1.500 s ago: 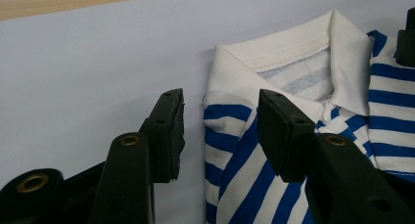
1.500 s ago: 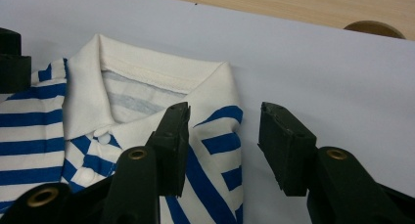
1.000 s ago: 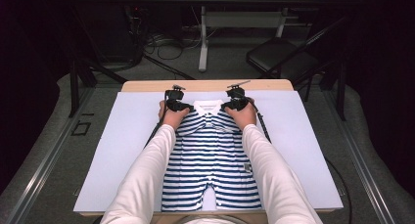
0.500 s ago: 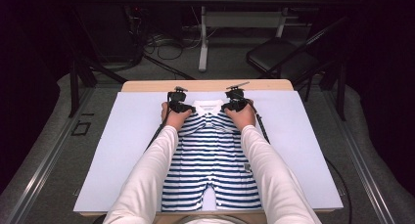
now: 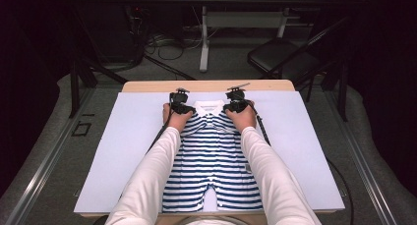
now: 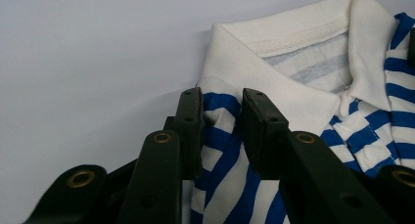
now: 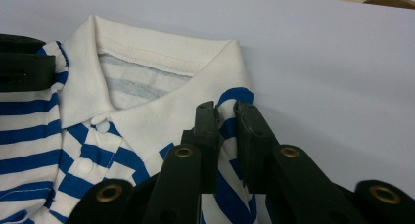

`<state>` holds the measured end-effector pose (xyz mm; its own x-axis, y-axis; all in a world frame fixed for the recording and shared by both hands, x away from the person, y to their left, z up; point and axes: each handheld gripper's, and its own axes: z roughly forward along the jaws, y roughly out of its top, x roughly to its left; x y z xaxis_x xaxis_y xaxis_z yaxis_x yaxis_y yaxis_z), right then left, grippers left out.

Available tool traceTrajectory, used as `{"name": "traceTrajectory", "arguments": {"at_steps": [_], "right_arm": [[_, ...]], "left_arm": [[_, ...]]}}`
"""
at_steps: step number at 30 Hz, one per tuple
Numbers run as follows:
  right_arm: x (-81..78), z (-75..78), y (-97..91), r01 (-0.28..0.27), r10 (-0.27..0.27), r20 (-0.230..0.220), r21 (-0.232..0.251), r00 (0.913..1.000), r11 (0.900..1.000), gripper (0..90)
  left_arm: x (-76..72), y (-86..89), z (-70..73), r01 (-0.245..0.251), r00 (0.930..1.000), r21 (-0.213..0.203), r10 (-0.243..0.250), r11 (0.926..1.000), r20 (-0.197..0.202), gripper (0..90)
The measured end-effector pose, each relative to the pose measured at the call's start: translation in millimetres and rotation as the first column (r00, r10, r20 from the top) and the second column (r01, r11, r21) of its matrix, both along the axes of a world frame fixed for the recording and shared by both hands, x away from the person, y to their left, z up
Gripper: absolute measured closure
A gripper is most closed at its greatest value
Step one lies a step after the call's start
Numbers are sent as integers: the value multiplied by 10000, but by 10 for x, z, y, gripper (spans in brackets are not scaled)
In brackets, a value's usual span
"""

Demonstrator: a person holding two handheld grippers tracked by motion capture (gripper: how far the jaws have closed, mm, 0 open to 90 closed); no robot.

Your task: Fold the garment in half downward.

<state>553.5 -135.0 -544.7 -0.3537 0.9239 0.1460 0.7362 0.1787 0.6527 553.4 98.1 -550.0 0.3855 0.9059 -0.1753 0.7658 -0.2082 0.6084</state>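
- Both pairs of jaws have just been closing over the last second, while your hands are staying where they were at the shoulders of the striped romper [image 5: 212, 166]; nothing else on the surface [image 5: 123, 151] is looking any different from the earlier high view.
- Your left gripper [image 6: 221, 111] is gathering a raised fold of blue-and-white cloth just beside the white collar [image 6: 274, 53]; its jaws are standing close on either side of the fold and appear to be pinching it.
- Your right gripper [image 7: 226, 117] is doing the same at the other shoulder, with its jaws nearly together on a thin ridge of fabric.
- The romper is lying flat and face up in the middle of the surface, collar at the far end, legs toward you.
- You are risking a shallow bite: if only the top layer is caught, the back layer could be sagging away when you lift, leaving the garment lopsided.
- You are also gripping close to the collar, so pulling unevenly with one hand could be dragging the collar askew or slipping the cloth out.
- In the high view your hands and sleeves are covering the shoulders and both sides of the body, and the jaws themselves are too small to read there.
- How deep the fold is sitting between the pads is hard to make out.
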Motion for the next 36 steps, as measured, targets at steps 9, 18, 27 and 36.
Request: {"name": "traceTrajectory", "arguments": {"at_steps": [9, 18, 27, 36], "right_arm": [[-20, -6, 25, 193, -193, 76, -10, 9998, 9998, 857], [-38, 8, 44, 202, -198, 179, -195, 9996, 9996, 871], [-50, 22, 50, 250, -244, 268, -198, 9993, 9995, 872], [-64, 78, 46, 264, -255, 450, -209, 9987, 9994, 874]], "left_arm": [[-13, -8, 16, -244, 9997, -153, 243, 9996, -76, 810], [-22, -18, 20, -325, 9995, -64, 325, 9995, -7, 844], [-28, -18, 34, -397, 9992, -75, 397, 9992, 26, 847], [-36, -8, 102, -403, 9990, 42, 402, 9992, 175, 848]]}}
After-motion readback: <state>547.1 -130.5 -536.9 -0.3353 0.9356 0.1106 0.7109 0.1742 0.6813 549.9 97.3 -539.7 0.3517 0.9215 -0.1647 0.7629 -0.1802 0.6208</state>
